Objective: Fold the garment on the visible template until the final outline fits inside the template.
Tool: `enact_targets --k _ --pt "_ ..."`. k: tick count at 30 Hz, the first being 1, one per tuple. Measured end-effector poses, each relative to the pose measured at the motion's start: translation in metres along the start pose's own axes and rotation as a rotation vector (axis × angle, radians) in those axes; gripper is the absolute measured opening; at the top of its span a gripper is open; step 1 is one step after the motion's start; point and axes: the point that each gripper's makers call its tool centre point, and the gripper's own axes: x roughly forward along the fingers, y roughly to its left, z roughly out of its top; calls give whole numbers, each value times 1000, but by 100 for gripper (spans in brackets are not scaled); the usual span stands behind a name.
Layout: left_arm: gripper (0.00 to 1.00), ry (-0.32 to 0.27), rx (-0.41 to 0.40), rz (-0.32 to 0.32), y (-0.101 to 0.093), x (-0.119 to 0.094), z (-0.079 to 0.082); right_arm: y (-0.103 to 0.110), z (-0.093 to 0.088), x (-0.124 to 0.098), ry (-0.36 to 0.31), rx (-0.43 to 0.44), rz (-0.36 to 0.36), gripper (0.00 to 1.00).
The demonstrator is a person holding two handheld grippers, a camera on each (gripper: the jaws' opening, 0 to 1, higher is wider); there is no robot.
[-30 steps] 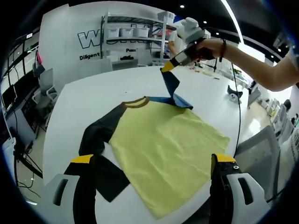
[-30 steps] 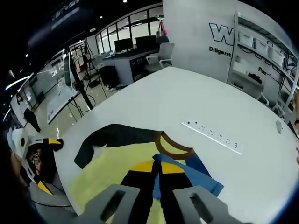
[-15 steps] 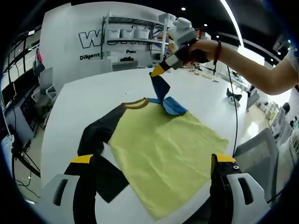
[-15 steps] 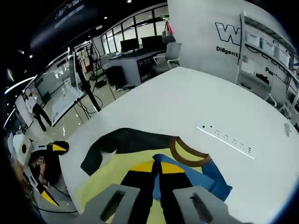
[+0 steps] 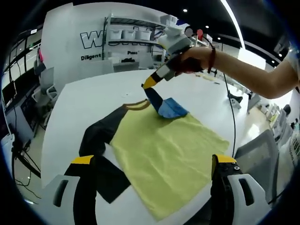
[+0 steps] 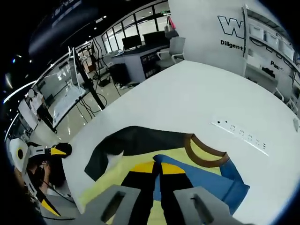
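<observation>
A yellow-green shirt [image 5: 164, 150] lies flat on the white table [image 5: 93, 93], with a brown collar [image 5: 137, 104] and a black sleeve [image 5: 101, 129] spread out to the left. My right gripper [image 5: 151, 84], held by a person's hand, is shut on the dark cuff of the blue sleeve [image 5: 171, 108] and holds it lifted near the collar. In the right gripper view, the right gripper [image 6: 158, 168] pinches that blue sleeve [image 6: 211, 180] above the collar [image 6: 205, 152] and the black sleeve [image 6: 136, 140]. My left gripper [image 5: 153, 161] hangs wide open over the shirt's near edge, and the left gripper [image 6: 51, 151] appears at the table's far side.
A white power strip [image 6: 243, 136] lies on the table beyond the collar. Shelving [image 5: 136, 35] stands against the back wall. A grey chair [image 5: 260, 150] is by the table's right edge, and a cable [image 5: 233, 108] hangs from the right hand. Desks with monitors [image 6: 140, 51] stand farther off.
The right gripper has carried the blue sleeve leftwards and lower, toward the collar and over the yellow body. The left gripper has stayed open and still.
</observation>
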Motion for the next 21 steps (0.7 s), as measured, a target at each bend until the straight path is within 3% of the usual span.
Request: enact_targets --k 8,21 --pt "99 -4 -1 2 1 -1 0 13 7 12 -3 -33 3 0" --pt "99 -2 -5 5 5 -1 -3 25 -9 50 10 -2 51 0"
